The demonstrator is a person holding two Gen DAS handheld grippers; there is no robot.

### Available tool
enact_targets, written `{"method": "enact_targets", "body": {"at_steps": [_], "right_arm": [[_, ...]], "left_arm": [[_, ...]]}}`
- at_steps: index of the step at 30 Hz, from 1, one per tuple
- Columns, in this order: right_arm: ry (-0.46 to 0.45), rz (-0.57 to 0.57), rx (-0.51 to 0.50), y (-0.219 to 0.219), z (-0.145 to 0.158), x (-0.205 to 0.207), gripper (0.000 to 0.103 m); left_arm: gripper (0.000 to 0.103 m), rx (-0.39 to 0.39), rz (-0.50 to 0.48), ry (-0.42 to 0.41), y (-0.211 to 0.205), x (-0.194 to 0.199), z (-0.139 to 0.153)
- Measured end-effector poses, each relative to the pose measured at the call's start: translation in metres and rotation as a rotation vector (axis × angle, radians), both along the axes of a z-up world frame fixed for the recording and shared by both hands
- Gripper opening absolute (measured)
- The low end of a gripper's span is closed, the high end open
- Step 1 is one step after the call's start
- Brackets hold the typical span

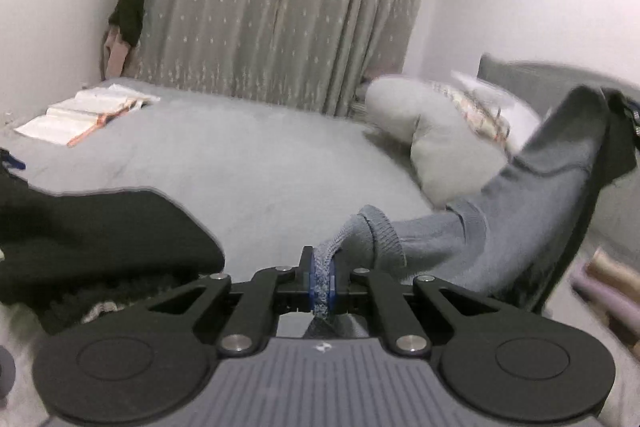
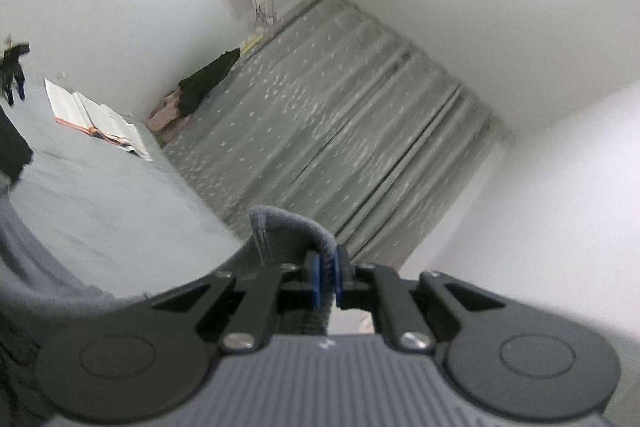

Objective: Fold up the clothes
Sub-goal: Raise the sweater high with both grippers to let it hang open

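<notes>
A: Left wrist view first. What has the left gripper got?

B: Its jaws are pinched tight on a knit edge of the grey sweater. From the blue pads the sweater runs right and up, off the bed, to the right gripper at the far right edge.

A: Anything else on the bed?

B: A black garment at near left, an open book at far left, and a pillow at right. A curtain hangs behind.

A: And the right wrist view?

B: The scene sits tilted. The right gripper is clamped on a folded ribbed edge of the sweater, which stands up between the pads and curls left. The rest trails down past the left edge. The book and curtain lie beyond.
</notes>
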State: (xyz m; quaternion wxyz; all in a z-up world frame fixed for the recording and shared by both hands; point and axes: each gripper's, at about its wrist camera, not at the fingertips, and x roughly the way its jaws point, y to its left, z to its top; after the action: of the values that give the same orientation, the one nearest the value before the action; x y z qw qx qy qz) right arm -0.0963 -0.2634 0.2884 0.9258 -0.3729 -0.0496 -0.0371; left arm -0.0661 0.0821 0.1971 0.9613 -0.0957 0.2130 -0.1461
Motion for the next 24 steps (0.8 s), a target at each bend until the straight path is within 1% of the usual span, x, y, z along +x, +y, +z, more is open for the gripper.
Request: {"method": "enact_targets", "body": {"at_steps": [3,5,8,10,11,13,15,16,20,22,23,24], "right_arm": [[-0.071,0.006,-0.029,0.009,0.009,-0.023,0.005],[-0.109,0.014,-0.02,0.008,0.02,-0.038,0.005],[-0.182,0.02,0.018,0.003,0.045,-0.063,0.005],[-0.226,0.023,0.035,-0.002,0.059,-0.081,0.005],[-0.248,0.024,0.043,-0.004,0.066,-0.089,0.005],[-0.292,0.026,0.06,-0.009,0.08,-0.106,0.005],[-0.328,0.033,0.086,-0.019,0.1,-0.123,0.005],[-0.339,0.038,0.102,-0.024,0.103,-0.131,0.005],[-0.355,0.079,0.174,-0.039,0.106,-0.154,0.005],[-0.354,0.1,0.205,-0.045,0.107,-0.161,0.005],[-0.343,0.108,0.224,-0.052,0.116,-0.158,0.005],[-0.324,0.112,0.239,-0.057,0.12,-0.151,0.005]], "left_arm": [[0.004,0.001,-0.008,-0.072,0.004,-0.009,0.035],[0.004,0.008,-0.012,-0.121,0.005,-0.015,0.058],[0.004,0.035,-0.008,-0.217,0.009,-0.032,0.095],[0.004,0.046,-0.01,-0.264,0.012,-0.041,0.114],[0.004,0.056,-0.011,-0.309,0.015,-0.05,0.132],[0.004,0.074,-0.004,-0.369,0.018,-0.062,0.152],[0.004,0.091,0.003,-0.431,0.021,-0.076,0.172],[0.004,0.096,0.006,-0.463,0.023,-0.085,0.183],[0.004,0.093,0.0,-0.537,0.03,-0.104,0.203],[0.004,0.104,-0.003,-0.554,0.029,-0.104,0.209],[0.004,0.116,-0.004,-0.556,0.027,-0.1,0.211],[0.004,0.14,-0.004,-0.546,0.021,-0.087,0.211]]}}
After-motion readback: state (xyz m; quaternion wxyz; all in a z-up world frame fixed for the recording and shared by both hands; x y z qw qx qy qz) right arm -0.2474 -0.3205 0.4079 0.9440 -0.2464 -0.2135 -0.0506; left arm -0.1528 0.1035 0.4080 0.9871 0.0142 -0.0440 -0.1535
